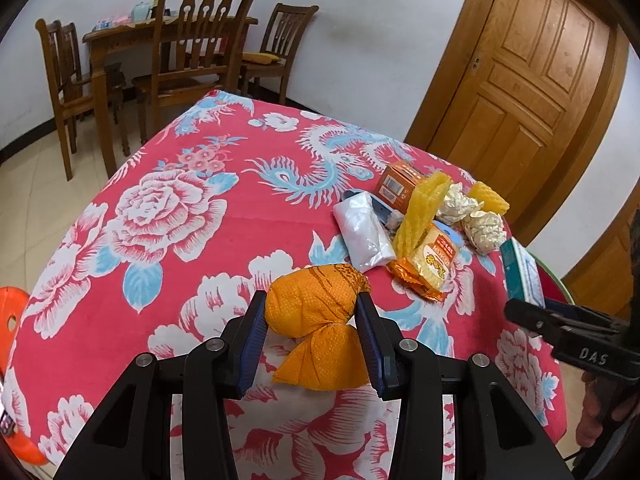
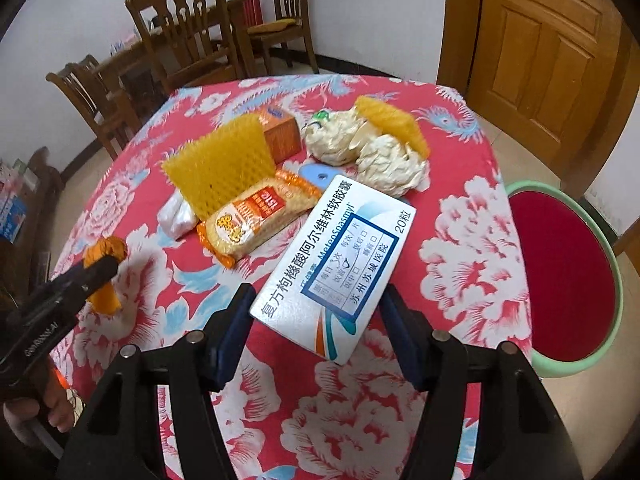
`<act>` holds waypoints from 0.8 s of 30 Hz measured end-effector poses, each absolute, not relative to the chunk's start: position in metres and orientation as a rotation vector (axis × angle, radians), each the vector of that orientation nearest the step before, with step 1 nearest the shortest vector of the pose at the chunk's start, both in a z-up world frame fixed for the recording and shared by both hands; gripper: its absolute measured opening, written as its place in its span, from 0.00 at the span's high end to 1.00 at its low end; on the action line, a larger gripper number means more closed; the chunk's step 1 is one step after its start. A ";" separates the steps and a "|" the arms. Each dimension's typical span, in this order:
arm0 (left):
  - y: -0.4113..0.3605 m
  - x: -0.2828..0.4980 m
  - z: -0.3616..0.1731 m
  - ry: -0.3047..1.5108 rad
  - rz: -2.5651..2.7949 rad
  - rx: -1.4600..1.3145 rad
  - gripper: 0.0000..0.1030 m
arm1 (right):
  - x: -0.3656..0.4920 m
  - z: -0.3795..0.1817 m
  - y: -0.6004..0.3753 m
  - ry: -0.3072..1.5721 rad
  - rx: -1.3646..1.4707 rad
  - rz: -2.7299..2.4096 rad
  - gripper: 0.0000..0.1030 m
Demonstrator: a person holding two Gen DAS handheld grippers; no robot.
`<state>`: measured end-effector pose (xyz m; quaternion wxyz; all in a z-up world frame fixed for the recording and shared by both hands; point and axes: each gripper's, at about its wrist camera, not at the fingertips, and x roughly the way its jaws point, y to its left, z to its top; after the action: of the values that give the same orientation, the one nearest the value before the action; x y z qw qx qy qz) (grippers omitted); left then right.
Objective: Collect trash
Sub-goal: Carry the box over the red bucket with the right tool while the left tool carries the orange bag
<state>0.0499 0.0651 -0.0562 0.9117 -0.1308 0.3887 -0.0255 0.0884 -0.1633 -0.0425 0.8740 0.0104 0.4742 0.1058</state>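
While both grippers are loaded, the risks are mostly about the grips. The left gripper [image 1: 311,330] is closed on an orange bag [image 1: 316,312], with its pads at the two sides of the soft bundle; the loose tail hangs below, so I think the bag can slide out if it swings. The right gripper [image 2: 316,330] holds a white box [image 2: 334,268] by its near end, above the tablecloth [image 2: 472,256]. The box sticks far forward and sits crooked between the pads, so it may pivot or drop, and its far corner is near the noodle pack [image 2: 256,220] and could push it. The rest of the trash, with the foam net [image 2: 220,164] and paper balls [image 2: 368,148], lies in a heap at the middle of the table. No bin is visible, so a blind carry may miss it.
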 end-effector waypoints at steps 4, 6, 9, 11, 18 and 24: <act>0.063 0.051 -0.055 0.803 -0.054 -0.266 0.57 | 0.087 -0.038 -0.173 0.980 0.046 0.219 0.36; 0.062 0.050 -0.054 0.799 -0.056 -0.263 0.57 | 0.087 -0.035 -0.178 0.969 0.055 0.216 0.36; 0.060 0.049 -0.051 0.792 -0.060 -0.260 0.57 | 0.084 -0.027 -0.187 0.948 0.063 0.210 0.36; 0.059 0.049 -0.049 0.786 -0.065 -0.256 0.57 | 0.082 -0.021 -0.191 0.930 0.063 0.207 0.36; 0.048 0.051 -0.044 0.782 -0.088 -0.242 0.57 | 0.079 -0.018 -0.204 0.919 0.084 0.200 0.36; 0.044 0.051 -0.040 0.773 -0.094 -0.236 0.57 | 0.076 -0.012 -0.208 0.900 0.083 0.201 0.36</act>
<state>0.0506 0.0438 -0.0402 0.9184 -0.1150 0.3759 -0.0458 0.0763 -0.2081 -0.0123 0.8947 0.0402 0.4341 0.0972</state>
